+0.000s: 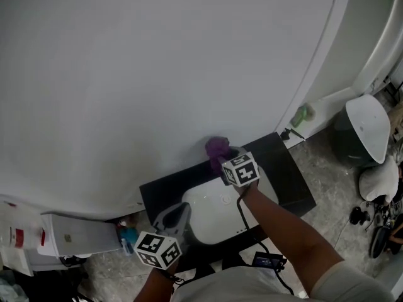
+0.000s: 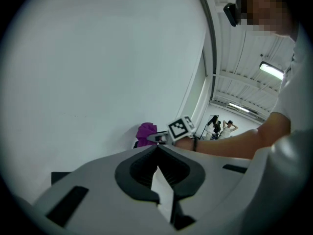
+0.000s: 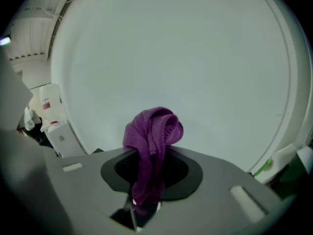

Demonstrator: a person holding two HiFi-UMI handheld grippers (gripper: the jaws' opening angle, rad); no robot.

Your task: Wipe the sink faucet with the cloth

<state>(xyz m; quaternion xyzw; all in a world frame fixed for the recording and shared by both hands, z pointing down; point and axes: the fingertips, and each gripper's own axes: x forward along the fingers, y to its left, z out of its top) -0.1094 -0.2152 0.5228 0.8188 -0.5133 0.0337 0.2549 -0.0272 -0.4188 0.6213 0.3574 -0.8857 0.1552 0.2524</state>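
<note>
While the person's forearms enter from the bottom edge of the head view, the left hand-held gripper (image 1: 179, 211) sits at lower centre-left, by the left edge of a white sink basin (image 1: 217, 209). Its jaws are brought together with nothing between them. The basin is set into a black surface (image 1: 286, 175), and a dark cable (image 1: 242, 216) crosses it alongside the right forearm.

Farther up, at the frame's centre, the right hand-held gripper (image 1: 225, 162) has its jaws clamped on the purple cloth (image 1: 216, 147). The cloth bunches into a folded knob beyond the tips, at the back edge of the surface, close to the white wall (image 1: 157, 61) that fills the upper frame. Cloth and gripper cover that spot, so the faucet cannot be made out.

At lower left stands a white box-like unit (image 1: 75, 234) with a blue object (image 1: 129, 236) beside it. At middle right a green bottle (image 1: 302, 114) stands at the wall's foot, and a dark bin with a white lid (image 1: 365, 128) stands on the floor beyond.

Only the right gripper view shows the cloth's strand running down between the pads. Only the left gripper view shows the cloth from the side at frame centre, with distant people (image 2: 222, 128) at right under ceiling lights (image 2: 271, 70).
</note>
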